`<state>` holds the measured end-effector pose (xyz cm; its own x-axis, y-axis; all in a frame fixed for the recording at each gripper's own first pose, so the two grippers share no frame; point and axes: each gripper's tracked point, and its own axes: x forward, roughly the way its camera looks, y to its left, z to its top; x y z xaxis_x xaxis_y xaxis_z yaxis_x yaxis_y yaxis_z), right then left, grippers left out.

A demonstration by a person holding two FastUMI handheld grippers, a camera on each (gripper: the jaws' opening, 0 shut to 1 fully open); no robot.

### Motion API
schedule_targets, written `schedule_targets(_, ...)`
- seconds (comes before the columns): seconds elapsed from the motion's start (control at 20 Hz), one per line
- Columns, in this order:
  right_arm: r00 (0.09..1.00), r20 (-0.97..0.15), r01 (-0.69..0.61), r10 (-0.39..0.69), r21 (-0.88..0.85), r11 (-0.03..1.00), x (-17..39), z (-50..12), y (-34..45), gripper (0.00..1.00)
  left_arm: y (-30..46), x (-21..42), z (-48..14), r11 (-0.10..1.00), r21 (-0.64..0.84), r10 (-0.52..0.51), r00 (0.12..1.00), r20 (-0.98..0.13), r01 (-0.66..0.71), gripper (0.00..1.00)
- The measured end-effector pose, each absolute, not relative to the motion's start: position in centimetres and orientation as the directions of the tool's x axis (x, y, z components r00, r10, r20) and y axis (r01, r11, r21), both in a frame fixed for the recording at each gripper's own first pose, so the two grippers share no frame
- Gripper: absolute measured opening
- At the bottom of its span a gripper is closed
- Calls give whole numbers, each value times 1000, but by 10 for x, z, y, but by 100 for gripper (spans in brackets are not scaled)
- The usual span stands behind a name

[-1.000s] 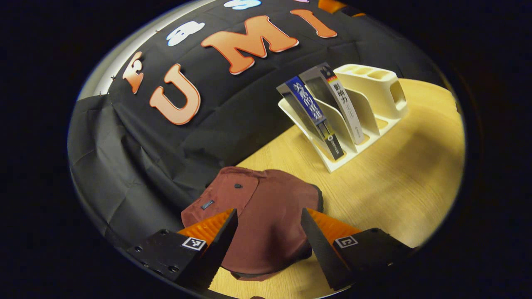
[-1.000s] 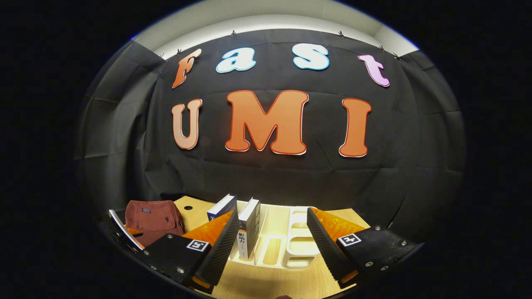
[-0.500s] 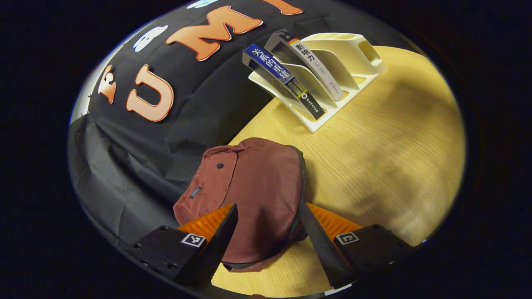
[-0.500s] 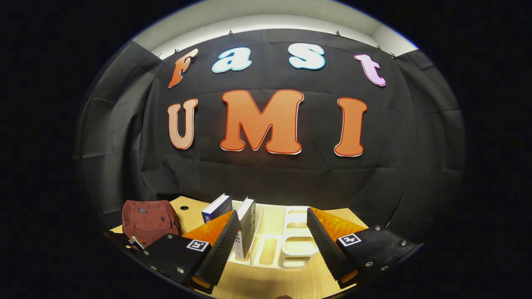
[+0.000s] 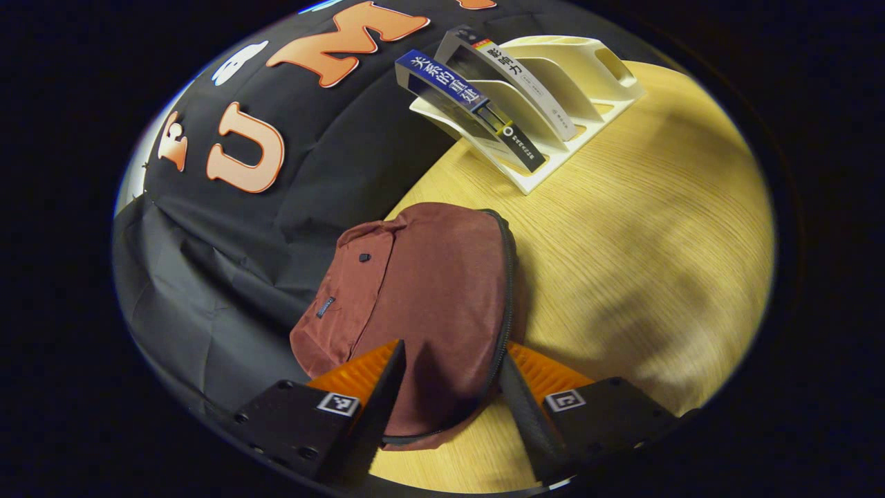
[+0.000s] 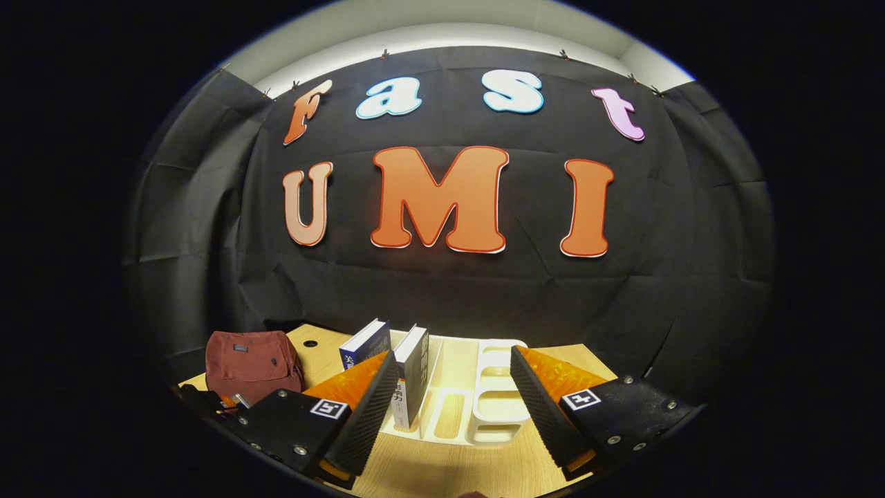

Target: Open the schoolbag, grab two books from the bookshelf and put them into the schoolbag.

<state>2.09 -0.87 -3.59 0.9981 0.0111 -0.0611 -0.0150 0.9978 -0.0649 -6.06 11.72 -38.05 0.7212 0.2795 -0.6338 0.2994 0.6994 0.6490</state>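
Fingers of the left gripper (image 5: 449, 387) stand part open at six o'clock in the left gripper view, straddling the near edge of the maroon schoolbag (image 5: 422, 311) where its dark zipper (image 5: 503, 304) runs along the right rim; whether either finger actually presses the cloth I cannot tell, so nothing is gripped for certain. A second ago that gap was wider and the bag lay further off, so the hand has dropped in over the zipper edge and narrowed its jaws, which reads as the start of opening the bag, a step not yet done since the zipper line looks closed. The bag lies on the wooden table (image 5: 643, 228), against the black booth wall. Beyond it, toward one o'clock, the cream bookshelf (image 5: 581, 90) holds the blue-spined book (image 5: 456, 97) and the white-spined book (image 5: 525, 83), both leaning in their slots, untouched. In the right gripper view the right gripper (image 6: 453, 398) hangs wide open and empty, pointed at the same shelf, almost where it was a second ago, waiting its turn for the books.
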Motion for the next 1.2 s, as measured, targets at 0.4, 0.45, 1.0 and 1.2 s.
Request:
schedule_targets(0.4,997,-58,-61,57,-69,996,24,-35,2,96,115,-58,-387,737,582,272,638,-721,343,19)
schedule_targets(0.45,996,-56,-68,65,-67,995,25,-34,3,96,115,-57,-385,744,572,269,629,-729,346,12)
schedule_targets(1.0,985,-86,-157,151,-72,985,47,-33,25,97,121,-31,-326,841,448,192,608,-770,303,5)
schedule_targets(1.2,979,-104,-185,173,-116,976,57,-30,36,97,136,-13,-286,847,462,205,640,-740,263,5)
